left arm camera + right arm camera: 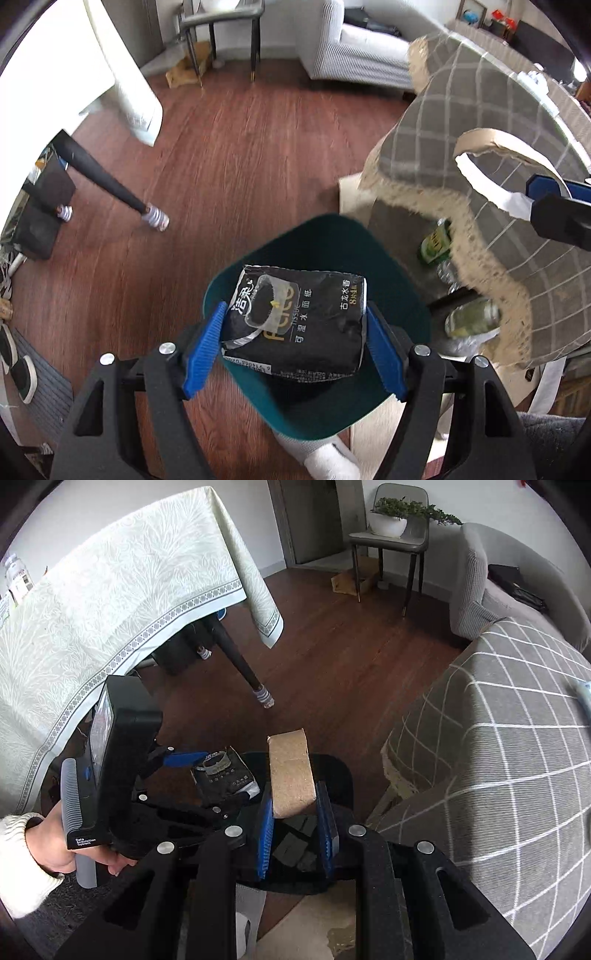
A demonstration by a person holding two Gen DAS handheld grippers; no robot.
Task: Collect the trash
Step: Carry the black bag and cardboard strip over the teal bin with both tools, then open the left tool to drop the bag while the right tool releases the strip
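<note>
My left gripper (293, 343) is shut on a black tissue pack (299, 321) and holds it over the open dark green trash bin (402, 280) on the floor. The pack also shows in the right wrist view (225, 775), with the left gripper (184, 758) beside it. My right gripper (293, 812) is shut on the lifted brown-backed edge of the grey checked cloth (290, 771), above the bin's dark rim (336, 771). In the left wrist view the right gripper's fingers (546, 190) pinch the cloth edge (480, 173). Under the lifted cloth lie a green can (436, 243) and a clear bottle (472, 317).
A table with a pale green cloth (110, 609) stands at left, its black leg (240, 661) on the wooden floor. A grey sofa (491, 590) and a chair with a plant (391, 535) stand behind. The checked cloth covers furniture at right (498, 757).
</note>
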